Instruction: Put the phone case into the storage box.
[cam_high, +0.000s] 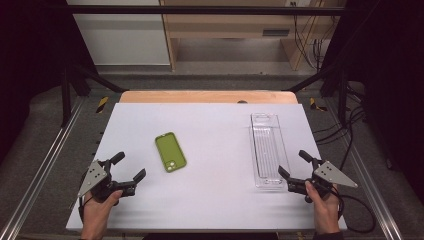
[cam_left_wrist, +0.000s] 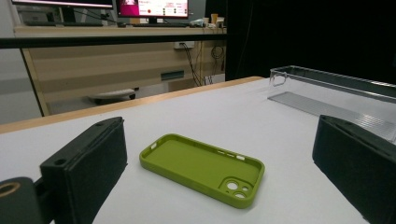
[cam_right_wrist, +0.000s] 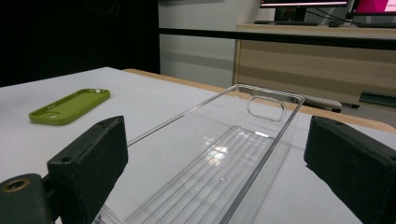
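Left gripper (cam_high: 130, 168) held low over the near left part of the white table (cam_high: 215, 200), jaws spread wide, nothing between them. Pointed toward the lime-green soft phone case (cam_high: 170, 152), which lay flat and hollow side up, camera cut-out at its near end, a little ahead and well clear of the jaws. Seen in the left gripper view framed between the two black jaws, case (cam_left_wrist: 202, 168) untouched.

Right gripper (cam_high: 294, 165) held at the near right, jaws likewise wide apart and empty. Aimed along the long clear ribbed plastic tray (cam_high: 266, 150), whose near end sat between the open jaws in the right gripper view (cam_right_wrist: 219, 163); contact could not be told. Tray lengthwise away from the person, well apart from the green case (cam_right_wrist: 70, 107).
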